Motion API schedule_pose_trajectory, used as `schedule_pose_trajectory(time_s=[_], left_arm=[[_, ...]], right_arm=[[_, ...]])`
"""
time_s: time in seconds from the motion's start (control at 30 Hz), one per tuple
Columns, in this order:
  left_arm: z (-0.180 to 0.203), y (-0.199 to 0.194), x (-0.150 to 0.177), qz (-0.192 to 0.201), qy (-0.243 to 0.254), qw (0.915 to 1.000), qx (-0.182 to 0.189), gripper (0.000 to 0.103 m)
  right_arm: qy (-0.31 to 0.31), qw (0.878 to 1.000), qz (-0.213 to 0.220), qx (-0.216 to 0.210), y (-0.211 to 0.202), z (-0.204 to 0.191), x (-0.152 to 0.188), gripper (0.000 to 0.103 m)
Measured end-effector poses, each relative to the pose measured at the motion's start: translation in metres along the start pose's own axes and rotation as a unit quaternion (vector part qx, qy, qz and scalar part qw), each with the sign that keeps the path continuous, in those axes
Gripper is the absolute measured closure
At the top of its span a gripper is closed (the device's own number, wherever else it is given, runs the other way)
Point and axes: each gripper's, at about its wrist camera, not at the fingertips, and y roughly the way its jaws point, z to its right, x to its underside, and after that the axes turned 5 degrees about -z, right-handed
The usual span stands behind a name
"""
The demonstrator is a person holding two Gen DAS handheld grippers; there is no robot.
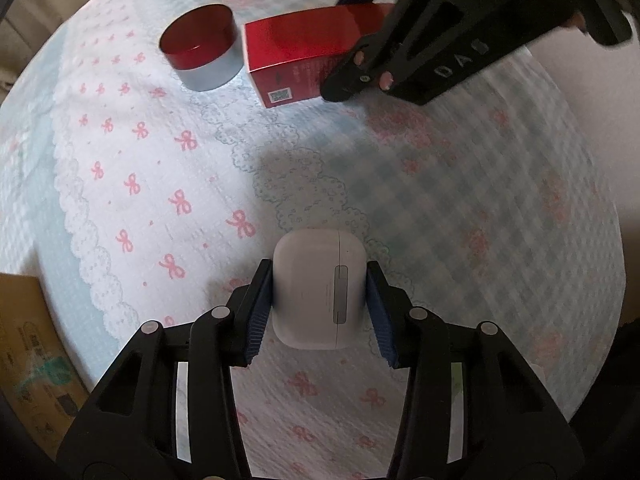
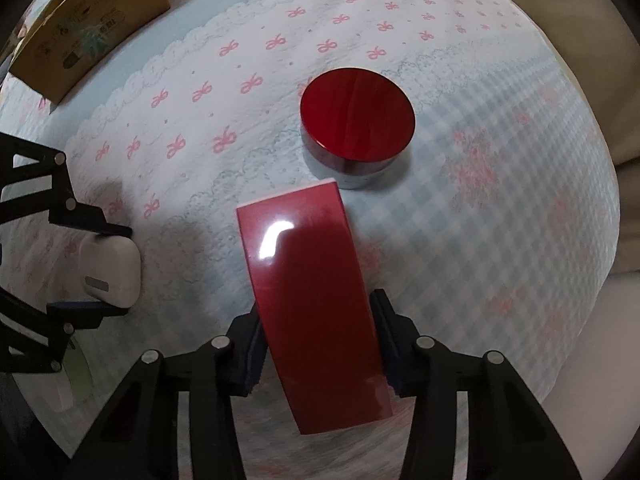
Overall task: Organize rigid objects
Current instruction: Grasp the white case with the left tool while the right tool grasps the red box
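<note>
I hold the glossy red box (image 2: 316, 312) clamped in my right gripper (image 2: 318, 344), its long, hard-edged carton reaching forward until its far end sits just beside the round red tin (image 2: 357, 120), a low cylinder with a mirror-smooth lid and a pale metal wall; whether the box rests on the cloth or hangs above it I cannot tell. My left gripper (image 1: 319, 312) is closed on the white earbud case (image 1: 318, 288), a rounded, matte plastic shell, well apart from the red pair. I judge the sorting about midway: tin placed, box arriving, case left to bring over. Underneath spreads a textured bedspread (image 1: 160, 168) of blue gingham, lace print and pink bows, a cardboard carton (image 2: 84, 20) at its edge
</note>
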Motion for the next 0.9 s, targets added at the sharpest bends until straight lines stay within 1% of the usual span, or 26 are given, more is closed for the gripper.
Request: schedule_pose_trajectory(time_s=[0.1, 0.23, 0.33, 0.47, 0.53, 0.6, 0.67, 0.73, 0.77, 0.9], left_arm=[[-0.011, -0.005, 0.006, 0.003, -0.015, 0.9999, 0.004, 0.062], [-0.026, -0.018, 0.008, 0.009, -0.041, 0.999, 0.013, 0.062], [-0.038, -0.034, 0.012, 0.019, -0.061, 0.9978, 0.018, 0.062], [-0.05, -0.064, 0.017, 0.041, -0.087, 0.9951, 0.025, 0.062], [-0.056, -0.085, 0.022, 0.056, -0.101, 0.9929, 0.028, 0.062], [-0.063, -0.111, 0.028, 0.073, -0.116, 0.9901, 0.031, 0.062], [-0.06, -0.135, 0.03, 0.086, -0.124, 0.9881, 0.029, 0.062], [-0.063, -0.168, 0.037, 0.104, -0.134, 0.9851, 0.026, 0.062], [-0.062, -0.183, 0.04, 0.113, -0.14, 0.9834, 0.026, 0.062], [-0.073, -0.246, 0.049, 0.153, -0.164, 0.9742, 0.021, 0.062]], right_arm=[[0.013, 1.0, 0.004, 0.001, -0.005, -0.006, 0.002, 0.061], [0.042, 0.999, 0.013, -0.001, -0.024, -0.01, 0.005, 0.064], [0.087, 0.996, 0.024, -0.011, -0.042, -0.006, 0.008, 0.064], [0.161, 0.986, 0.047, -0.028, -0.075, -0.001, 0.018, 0.065], [0.191, 0.979, 0.057, -0.032, -0.092, 0.0, 0.023, 0.065], [0.225, 0.971, 0.073, -0.035, -0.116, -0.002, 0.029, 0.065], [0.251, 0.963, 0.089, -0.034, -0.14, -0.007, 0.031, 0.065], [0.268, 0.958, 0.099, -0.032, -0.162, -0.005, 0.036, 0.065], [0.278, 0.954, 0.109, -0.031, -0.18, -0.01, 0.038, 0.065], [0.287, 0.948, 0.141, -0.015, -0.239, -0.025, 0.037, 0.065]])
